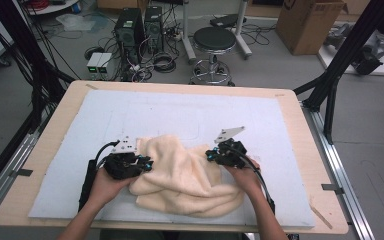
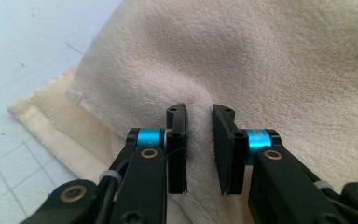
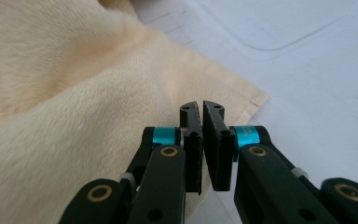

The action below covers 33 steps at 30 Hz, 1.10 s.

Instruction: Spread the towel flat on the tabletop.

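Observation:
A cream towel (image 1: 185, 180) lies crumpled on the pale blue mat (image 1: 180, 107), near the front of the table. My left gripper (image 1: 147, 163) is at the towel's left side. In the left gripper view its jaws (image 2: 199, 112) stand a finger's width apart, with a raised fold of towel (image 2: 261, 56) pinched between the pads. My right gripper (image 1: 209, 155) is at the towel's right side. In the right gripper view its jaws (image 3: 201, 108) are almost together over the hemmed edge of the towel (image 3: 51, 93), near a corner.
The mat covers a wooden table (image 1: 300, 150) with bare mat behind and beside the towel. Black frame posts (image 1: 330, 85) stand at the table's right and left. Beyond the far edge are a stool (image 1: 214, 42), computers and cables on the floor.

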Available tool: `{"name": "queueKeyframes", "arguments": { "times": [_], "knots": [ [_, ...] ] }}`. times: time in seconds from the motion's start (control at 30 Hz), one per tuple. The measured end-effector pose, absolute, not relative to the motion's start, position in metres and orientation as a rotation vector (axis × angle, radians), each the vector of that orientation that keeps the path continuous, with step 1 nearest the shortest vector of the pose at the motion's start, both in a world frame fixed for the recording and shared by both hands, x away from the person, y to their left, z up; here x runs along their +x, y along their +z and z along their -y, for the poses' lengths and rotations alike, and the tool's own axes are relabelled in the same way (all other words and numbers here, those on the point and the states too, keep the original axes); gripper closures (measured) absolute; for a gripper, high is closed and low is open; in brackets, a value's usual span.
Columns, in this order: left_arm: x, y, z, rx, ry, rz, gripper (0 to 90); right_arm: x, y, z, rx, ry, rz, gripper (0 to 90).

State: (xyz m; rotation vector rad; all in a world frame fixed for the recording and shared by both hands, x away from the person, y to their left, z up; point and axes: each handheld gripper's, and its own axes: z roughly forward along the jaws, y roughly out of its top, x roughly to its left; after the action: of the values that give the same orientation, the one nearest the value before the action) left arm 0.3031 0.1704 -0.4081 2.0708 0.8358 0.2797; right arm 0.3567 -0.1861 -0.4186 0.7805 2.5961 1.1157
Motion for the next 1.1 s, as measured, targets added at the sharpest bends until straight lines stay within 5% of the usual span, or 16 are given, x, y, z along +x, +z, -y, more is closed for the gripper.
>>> {"name": "queueKeyframes", "arguments": {
  "times": [0.27, 0.6, 0.73, 0.87, 1.1],
  "knots": [
    [0.3, -0.403, -0.179, 2.044, 0.261, -0.839, 73.9, 0.327, -0.407, 0.234, 0.846, 1.119, -2.567, 85.7],
    [0.32, -0.384, -0.191, 1.942, 0.33, -0.917, 44.7, 0.336, -0.419, 0.246, 0.907, 1.204, -2.506, 46.6],
    [0.332, -0.397, -0.185, 2.022, 0.278, -0.938, 42.6, 0.343, -0.431, 0.239, 0.922, 1.164, -2.58, 43.7],
    [0.337, -0.406, -0.179, 2.047, 0.215, -0.908, 47.3, 0.343, -0.438, 0.23, 0.893, 1.099, -2.616, 45.5],
    [0.339, -0.412, -0.171, 2.09, 0.224, -0.916, 68.9, 0.341, -0.437, 0.227, 0.869, 1.086, -2.618, 70.2]
  ]
}}
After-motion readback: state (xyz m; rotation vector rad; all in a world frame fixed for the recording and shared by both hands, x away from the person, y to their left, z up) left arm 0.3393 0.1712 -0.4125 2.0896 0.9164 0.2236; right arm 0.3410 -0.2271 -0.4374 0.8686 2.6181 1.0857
